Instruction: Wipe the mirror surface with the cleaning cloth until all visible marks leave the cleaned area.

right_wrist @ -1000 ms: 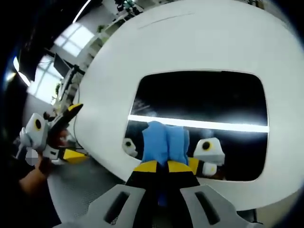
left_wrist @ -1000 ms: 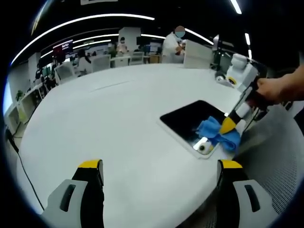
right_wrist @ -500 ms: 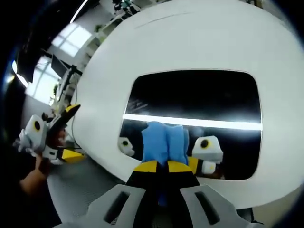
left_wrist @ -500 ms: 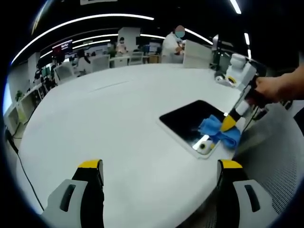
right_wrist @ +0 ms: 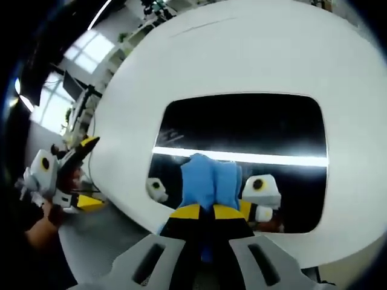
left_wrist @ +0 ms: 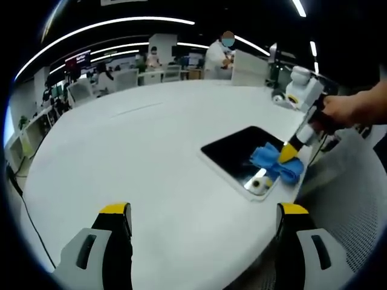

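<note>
A dark rectangular mirror point(left_wrist: 233, 148) point(right_wrist: 254, 124) lies flat on the round white table point(left_wrist: 133, 157) near its right edge. A blue cleaning cloth point(left_wrist: 271, 161) point(right_wrist: 210, 182) rests on the mirror's near end, and my right gripper point(left_wrist: 289, 151) point(right_wrist: 205, 211) is shut on it, pressing it to the glass. A person's hand holds that gripper from the right. My left gripper point(left_wrist: 202, 211) hangs open over the table's near edge, well left of the mirror, with nothing between its jaws. Faint smudges show near the mirror's left corner point(right_wrist: 174, 134).
The white table point(right_wrist: 254, 54) stretches far to the left and back. A white partition point(left_wrist: 251, 67) stands at its far edge. Behind are desks, chairs and a person point(left_wrist: 219, 54) in an office. Grey mesh flooring point(left_wrist: 351, 193) lies past the table's right edge.
The right gripper has slid the cloth slightly farther onto the mirror. The left gripper has stayed still and open.
</note>
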The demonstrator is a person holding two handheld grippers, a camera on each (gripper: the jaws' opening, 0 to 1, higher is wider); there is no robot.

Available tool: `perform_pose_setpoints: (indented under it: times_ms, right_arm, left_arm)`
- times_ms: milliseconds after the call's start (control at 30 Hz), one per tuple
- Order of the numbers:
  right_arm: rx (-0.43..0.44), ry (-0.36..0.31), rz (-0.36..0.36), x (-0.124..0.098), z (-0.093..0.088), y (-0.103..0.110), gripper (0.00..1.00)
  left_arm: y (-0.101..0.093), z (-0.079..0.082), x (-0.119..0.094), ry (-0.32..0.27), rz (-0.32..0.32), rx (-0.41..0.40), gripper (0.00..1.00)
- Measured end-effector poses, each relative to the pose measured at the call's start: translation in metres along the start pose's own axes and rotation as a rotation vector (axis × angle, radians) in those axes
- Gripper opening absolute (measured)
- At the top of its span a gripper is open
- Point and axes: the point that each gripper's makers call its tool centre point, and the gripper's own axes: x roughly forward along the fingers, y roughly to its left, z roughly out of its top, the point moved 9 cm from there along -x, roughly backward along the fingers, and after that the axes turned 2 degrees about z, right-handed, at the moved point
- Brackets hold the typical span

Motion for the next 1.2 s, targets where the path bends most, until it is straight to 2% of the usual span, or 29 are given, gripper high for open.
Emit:
perform_pose_setpoints:
  times_ms: [300, 667, 1200]
  right_arm:
    - [-0.016, -0.010, -0.015, 0.005, 0.016, 0.000, 0.00]
    - [-0.061, -0.032, -0.054, 0.015, 0.051, -0.003, 0.00]
    - [-0.103, -0.049, -0.080, 0.023, 0.088, -0.004, 0.00]
  left_arm:
    - [0.001, 0.000, 0.000, -0.005, 0.006, -0.010, 0.99]
    - [0.001, -0.001, 0.000, -0.001, 0.009, -0.016, 0.99]
    - [0.002, 0.000, -0.001, -0.003, 0.011, -0.020, 0.99]
